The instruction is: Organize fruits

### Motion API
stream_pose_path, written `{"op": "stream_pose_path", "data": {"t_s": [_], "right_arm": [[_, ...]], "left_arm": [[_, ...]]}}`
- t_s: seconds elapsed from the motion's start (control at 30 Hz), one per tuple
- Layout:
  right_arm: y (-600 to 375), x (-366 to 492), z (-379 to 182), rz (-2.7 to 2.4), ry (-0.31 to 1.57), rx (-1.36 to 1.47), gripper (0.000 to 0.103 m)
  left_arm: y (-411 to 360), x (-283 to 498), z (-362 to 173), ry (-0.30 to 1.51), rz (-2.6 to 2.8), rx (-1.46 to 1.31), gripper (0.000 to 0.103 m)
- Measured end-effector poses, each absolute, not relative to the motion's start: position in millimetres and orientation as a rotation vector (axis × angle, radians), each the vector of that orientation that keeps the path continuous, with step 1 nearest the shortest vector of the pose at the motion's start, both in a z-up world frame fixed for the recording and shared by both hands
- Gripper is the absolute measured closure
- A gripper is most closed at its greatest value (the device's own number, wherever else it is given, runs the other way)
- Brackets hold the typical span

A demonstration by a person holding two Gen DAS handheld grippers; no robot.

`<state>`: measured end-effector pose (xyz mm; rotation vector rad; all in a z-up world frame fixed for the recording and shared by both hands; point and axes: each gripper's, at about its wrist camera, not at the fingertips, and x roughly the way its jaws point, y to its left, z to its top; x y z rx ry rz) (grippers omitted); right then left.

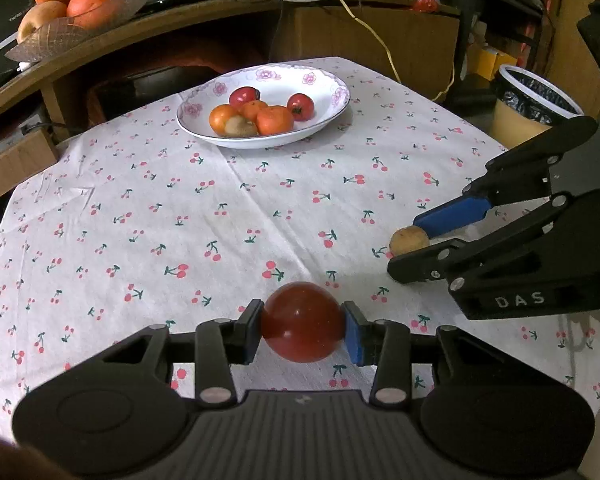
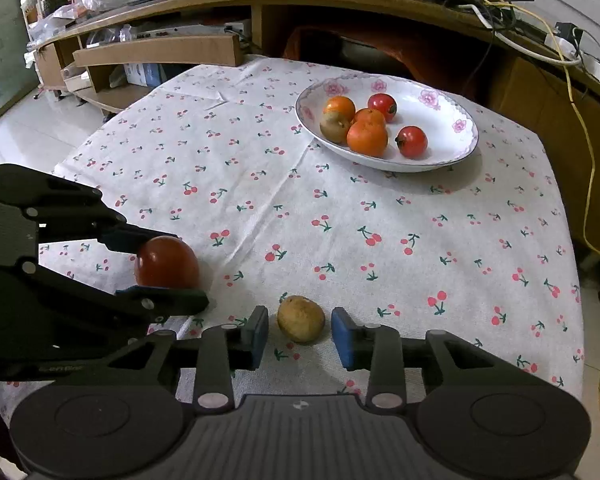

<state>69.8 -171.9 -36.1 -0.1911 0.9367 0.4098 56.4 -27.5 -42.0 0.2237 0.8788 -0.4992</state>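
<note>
We have left gripper [image 1: 303, 333] clamped on red tomato [image 1: 302, 322], fingers [image 1: 249, 332] pressing both sides, well short of plate [image 1: 332, 110], on near part of table [image 1: 220, 216]. Right gripper [image 2: 300, 336] fingers [image 2: 343, 338] spread wide around brown kiwi [image 2: 301, 319], gaps either side, kiwi resting on cloth beside tomato. Plate at far end holds two tomatoes, three oranges [image 1: 275, 120], one kiwi.

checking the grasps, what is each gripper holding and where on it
The left gripper clamps the red tomato across its sides. The right gripper holds nothing; it is open around the brown fruit.
</note>
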Motion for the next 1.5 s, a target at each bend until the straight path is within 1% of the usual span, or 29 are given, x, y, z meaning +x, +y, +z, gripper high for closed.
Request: {"op": "stream_pose_path", "data": {"t_s": [0.03,0.1,0.23,0.3,0.43,1.5], "right_arm": [[-172.9,69.3,-35.4,0.410,0.937,-0.189,0.063],[-175.3,68.5,-33.9,0.408,0.933,-0.185,0.060],[-180.1,65.7,-28.0,0.409,0.928,-0.174,0.059],[-181.8,63.7,-25.5,0.411,0.928,-0.166,0.056],[-182.7,60.2,-23.4,0.407,0.926,-0.158,0.056],[-182.8,67.3,-36.1,0.406,0.953,-0.126,0.056]], "left_arm": [[-27.2,55.9,-41.8,0.880,-0.498,0.223,0.056],[-26.6,54.8,-41.2,0.880,-0.493,0.223,0.056],[-22.6,49.2,-37.1,0.875,-0.480,0.211,0.056],[-21.2,46.2,-35.4,0.872,-0.479,0.206,0.055],[-20.8,43.4,-36.1,0.874,-0.474,0.208,0.052],[-23.7,49.4,-42.3,0.879,-0.447,0.181,0.051]]}}
